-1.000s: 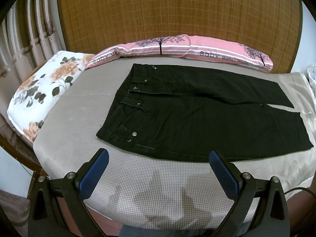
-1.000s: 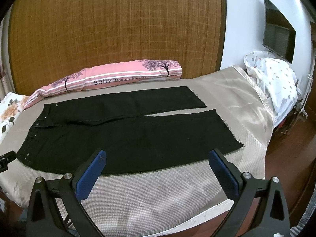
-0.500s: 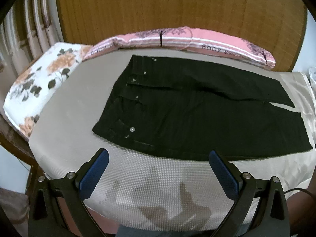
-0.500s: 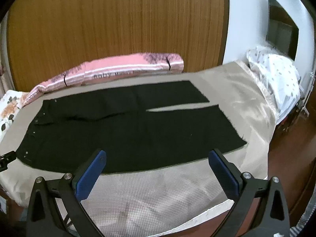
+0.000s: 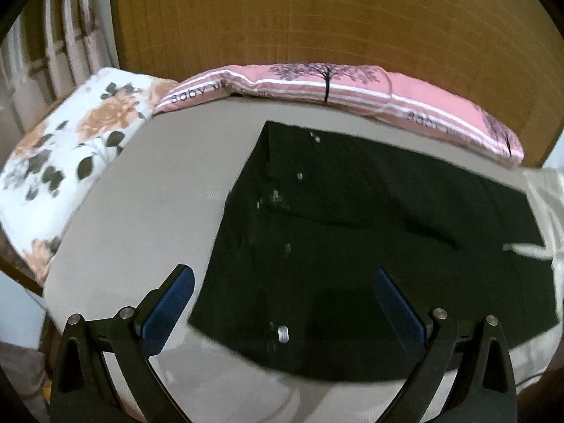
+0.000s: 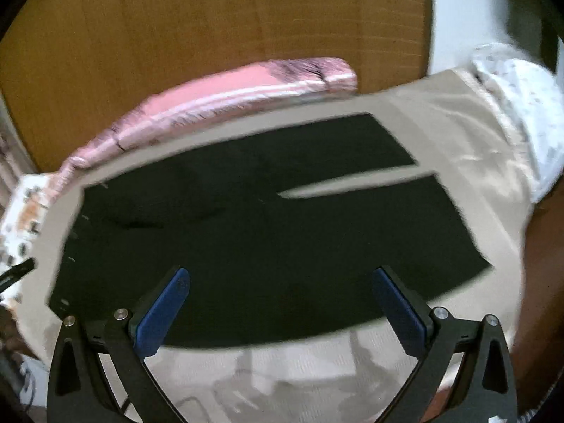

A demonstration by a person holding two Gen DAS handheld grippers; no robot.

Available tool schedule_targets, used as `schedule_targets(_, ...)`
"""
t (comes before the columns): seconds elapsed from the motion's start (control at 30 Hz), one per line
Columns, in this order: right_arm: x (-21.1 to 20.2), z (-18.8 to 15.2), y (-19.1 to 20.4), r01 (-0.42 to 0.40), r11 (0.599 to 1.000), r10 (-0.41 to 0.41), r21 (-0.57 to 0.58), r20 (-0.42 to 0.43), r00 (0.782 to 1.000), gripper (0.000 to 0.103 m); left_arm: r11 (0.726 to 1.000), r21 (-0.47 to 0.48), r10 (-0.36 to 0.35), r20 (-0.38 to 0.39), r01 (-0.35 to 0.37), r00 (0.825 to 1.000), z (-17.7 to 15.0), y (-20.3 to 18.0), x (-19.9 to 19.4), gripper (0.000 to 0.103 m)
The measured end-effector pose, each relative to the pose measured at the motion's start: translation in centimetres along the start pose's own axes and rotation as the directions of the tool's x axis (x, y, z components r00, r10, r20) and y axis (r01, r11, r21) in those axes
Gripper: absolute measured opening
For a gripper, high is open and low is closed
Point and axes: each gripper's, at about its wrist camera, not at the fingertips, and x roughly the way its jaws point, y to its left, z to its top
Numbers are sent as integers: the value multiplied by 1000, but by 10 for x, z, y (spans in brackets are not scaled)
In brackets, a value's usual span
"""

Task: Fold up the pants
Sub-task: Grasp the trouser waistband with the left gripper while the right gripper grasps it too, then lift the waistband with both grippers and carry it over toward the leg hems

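Black pants [image 5: 352, 246] lie flat and unfolded, waistband left, legs slightly parted at the hems.

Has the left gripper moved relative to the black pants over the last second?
Yes. The left gripper has advanced toward the bed: its open fingers now frame the near waistband corner of the black pants, where earlier they hung short of the near edge.

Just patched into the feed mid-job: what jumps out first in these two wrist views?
The black pants dominate, spread flat on the beige bed, waistband toward the floral pillow, legs toward the bed's other end. A long pink pillow lies along the wooden headboard behind them. Both the left gripper and right gripper hang open over the pants' near edge, gripping nothing.
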Motion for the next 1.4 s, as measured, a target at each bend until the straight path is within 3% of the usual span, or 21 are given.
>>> schedule_targets(0.13, 16, 24, 11, -25, 1000, 26, -14, 75, 997, 103, 995, -62, -75, -20, 74, 997, 44, 23, 33, 98)
schedule_targets(0.3, 48, 53, 31, -48, 999, 48, -5, 25, 999, 103, 983, -105, -157, -35, 153, 987, 93, 40, 80, 78)
schedule_targets(0.37, 60, 62, 39, -62, 998, 62, 9, 15, 998, 103, 964, -150, -230, -69, 218, 971, 109, 49, 104, 71)
schedule_targets(0.5, 83, 72, 57, -63, 998, 63, 12, -6, 998, 103, 908, -255, -368, -113, 331, 923, 129, 66, 148, 66)
schedule_targets(0.6, 104, 75, 69, -76, 997, 76, 11, -42, 996, 103, 868, -323, -437, -141, 376, 889, 140, 79, 181, 63)
schedule_targets(0.73, 128, 77, 80, -72, 997, 72, 3, -82, 994, 103, 836, -368, -491, -173, 407, 854, 146, 88, 212, 57)
schedule_targets(0.9, 154, 84, 92, -63, 998, 64, 9, -86, 994, 103, 842, -356, -493, -203, 405, 846, 151, 86, 238, 56)
schedule_targets(1.03, 171, 91, 102, -58, 998, 57, -11, -99, 993, 103, 822, -345, -537, -205, 453, 818, 158, 78, 253, 28)
schedule_targets(1.07, 175, 92, 106, -61, 998, 59, -21, -100, 993, 103, 826, -336, -534, -209, 453, 819, 160, 76, 255, 26)
schedule_targets(1.1, 178, 94, 108, -53, 998, 51, -22, -98, 994, 103, 833, -327, -526, -214, 447, 823, 163, 74, 257, 24)
schedule_targets(1.23, 196, 101, 121, -60, 996, 52, -64, -113, 992, 103, 828, -301, -543, -215, 474, 812, 174, 64, 263, 22)
schedule_targets(1.4, 216, 110, 137, -103, 986, 86, -130, -132, 987, 103, 832, -305, -535, -214, 464, 817, 187, 57, 281, 22)
